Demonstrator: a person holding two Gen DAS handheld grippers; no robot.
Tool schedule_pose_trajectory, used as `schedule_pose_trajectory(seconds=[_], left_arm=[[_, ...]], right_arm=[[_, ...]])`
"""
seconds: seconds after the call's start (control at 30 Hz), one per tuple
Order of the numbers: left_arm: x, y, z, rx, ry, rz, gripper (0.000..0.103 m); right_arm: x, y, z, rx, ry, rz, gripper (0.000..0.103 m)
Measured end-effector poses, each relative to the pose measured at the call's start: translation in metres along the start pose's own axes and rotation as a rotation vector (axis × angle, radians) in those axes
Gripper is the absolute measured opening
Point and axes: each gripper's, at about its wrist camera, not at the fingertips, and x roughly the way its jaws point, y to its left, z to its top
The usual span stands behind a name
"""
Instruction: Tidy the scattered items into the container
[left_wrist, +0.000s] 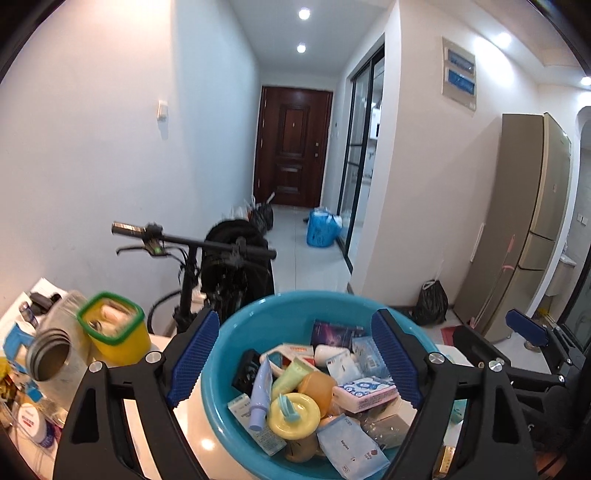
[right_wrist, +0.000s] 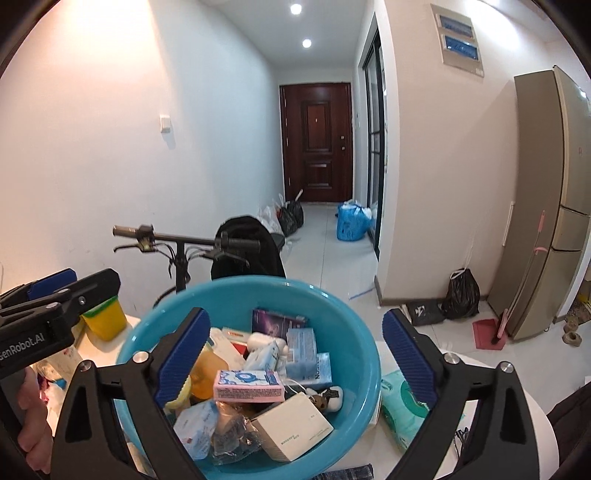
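A dark brown door (right_wrist: 316, 142) closes the far end of a narrow hallway with white walls (right_wrist: 147, 129) and a pale tiled floor (right_wrist: 328, 254). Round ceiling lights (right_wrist: 295, 9) shine above it. Right of the door runs a black-framed glass partition (right_wrist: 373, 140); nearer along that side stands a tall beige fridge (right_wrist: 543, 206). On the floor near the door sit a blue bag (right_wrist: 351, 221) and black bags (right_wrist: 291, 216). A scooter handlebar (right_wrist: 177, 238) stands by the left wall.
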Motion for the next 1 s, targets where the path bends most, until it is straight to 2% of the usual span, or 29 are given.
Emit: schedule_pose_trajectory(seconds=[0.1, 0.17, 0.2, 0.23, 0.3, 0.43, 0.53, 0.6, 0.7, 0.8, 0.87, 0.93, 1.0], left_arm=[[-0.021, -0.003, 0.005, 0.002, -0.057, -0.005, 0.087], [-0.032, -0.004, 0.006, 0.003, -0.093, 0.013, 0.092], [-0.038, -0.005, 0.007, 0.002, -0.119, 0.022, 0.1], [-0.043, -0.004, 0.007, 0.004, -0.142, 0.021, 0.103], [-0.054, -0.005, 0.008, 0.019, -0.191, 0.027, 0.103], [-0.061, -0.01, 0.011, 0.069, -0.196, 0.052, 0.103], [-0.069, -0.009, 0.012, 0.073, -0.235, 0.032, 0.103], [-0.081, -0.009, 0.009, 0.063, -0.32, 0.015, 0.103], [-0.091, -0.012, 0.009, 0.091, -0.34, 0.036, 0.103], [-0.1, -0.013, 0.011, 0.121, -0.337, -0.014, 0.103], [-0.109, -0.012, 0.012, 0.112, -0.356, -0.075, 0.103], [-0.117, -0.01, 0.013, 0.084, -0.36, -0.072, 0.103], [-0.123, -0.01, 0.014, 0.077, -0.359, -0.045, 0.103]], right_arm=[[-0.015, 0.0, 0.004, 0.021, -0.064, -0.033, 0.095], [-0.026, 0.0, 0.006, 0.027, -0.107, -0.061, 0.1], [-0.032, 0.001, 0.008, 0.026, -0.133, -0.075, 0.102], [-0.036, 0.002, 0.009, 0.022, -0.153, -0.087, 0.102], [-0.046, 0.007, 0.012, -0.002, -0.198, -0.131, 0.102], [-0.067, 0.028, 0.017, -0.11, -0.293, -0.263, 0.102], [-0.075, 0.04, 0.018, -0.156, -0.326, -0.348, 0.102], [-0.082, 0.041, 0.019, -0.148, -0.344, -0.324, 0.103], [-0.088, 0.038, 0.021, -0.11, -0.359, -0.252, 0.103], [-0.092, 0.036, 0.022, -0.088, -0.356, -0.212, 0.102], [-0.1, 0.032, 0.019, -0.031, -0.372, -0.267, 0.103], [-0.106, 0.03, 0.02, 0.007, -0.404, -0.302, 0.103], [-0.11, 0.03, 0.022, -0.01, -0.397, -0.289, 0.103]])
